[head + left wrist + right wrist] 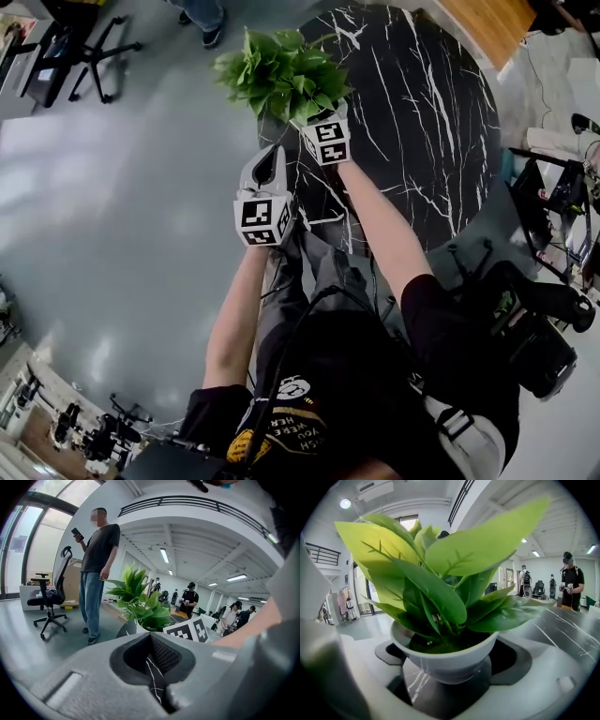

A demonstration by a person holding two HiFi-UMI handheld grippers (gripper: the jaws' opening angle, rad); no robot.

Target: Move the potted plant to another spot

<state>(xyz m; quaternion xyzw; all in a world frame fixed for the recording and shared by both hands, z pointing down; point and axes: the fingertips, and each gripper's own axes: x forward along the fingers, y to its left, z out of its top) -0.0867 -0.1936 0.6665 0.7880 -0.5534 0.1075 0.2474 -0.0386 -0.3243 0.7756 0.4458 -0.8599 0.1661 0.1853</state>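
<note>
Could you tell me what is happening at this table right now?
A person is at a round black marble table with a gripper in each hand. The right gripper has its jaws closed on the pot of the potted plant, near the table's edge. The left gripper is shut and empty, held nearer the person.

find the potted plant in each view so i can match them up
Head view: potted plant at top centre, at the left edge of the round table.
Left gripper view: mid-frame, beyond the shut jaws.
Right gripper view: fills the picture, its white pot held between the jaws.
Shared landmark: the black white-veined table.
</note>
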